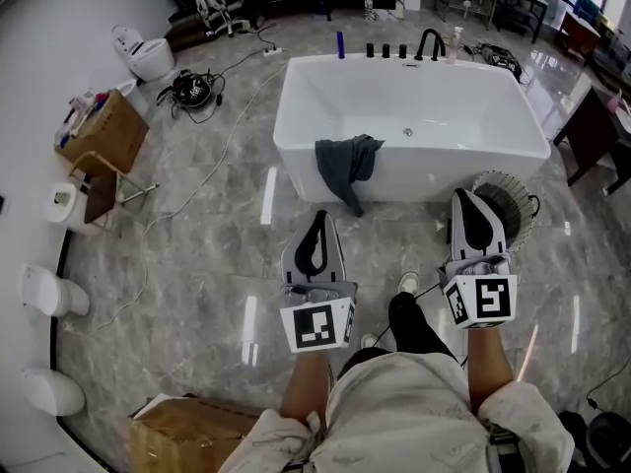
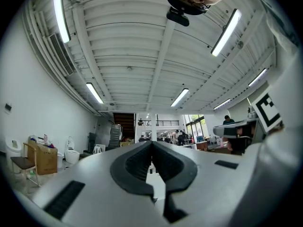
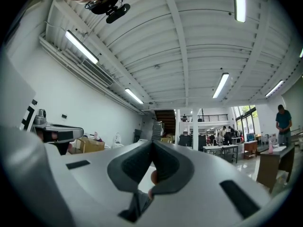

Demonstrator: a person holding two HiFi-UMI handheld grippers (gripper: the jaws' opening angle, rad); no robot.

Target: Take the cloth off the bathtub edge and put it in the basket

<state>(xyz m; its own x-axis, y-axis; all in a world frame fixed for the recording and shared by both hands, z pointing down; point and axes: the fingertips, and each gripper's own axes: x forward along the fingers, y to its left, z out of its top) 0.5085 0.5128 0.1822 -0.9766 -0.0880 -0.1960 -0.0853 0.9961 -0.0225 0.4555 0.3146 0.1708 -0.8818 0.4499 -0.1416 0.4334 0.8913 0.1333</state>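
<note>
A dark grey cloth (image 1: pixel 347 168) hangs over the near edge of the white bathtub (image 1: pixel 409 116), draping down its outer side. A round wire basket (image 1: pixel 506 205) stands on the floor at the tub's near right corner. My left gripper (image 1: pixel 320 221) is held up in front of me, short of the tub and just below the cloth, jaws shut and empty. My right gripper (image 1: pixel 470 199) is level with it, next to the basket, also shut with nothing held. Both gripper views point upward across the hall, each showing closed tips (image 2: pixel 152 143) (image 3: pixel 152 142).
A person's legs and shoes (image 1: pixel 408 283) stand between the grippers. Cardboard boxes (image 1: pixel 187 432) (image 1: pixel 104 131) sit at near left and far left. Toilets (image 1: pixel 146 55) line the left wall. A cable (image 1: pixel 212 156) trails over the marble floor. A dark table (image 1: pixel 596 131) stands right.
</note>
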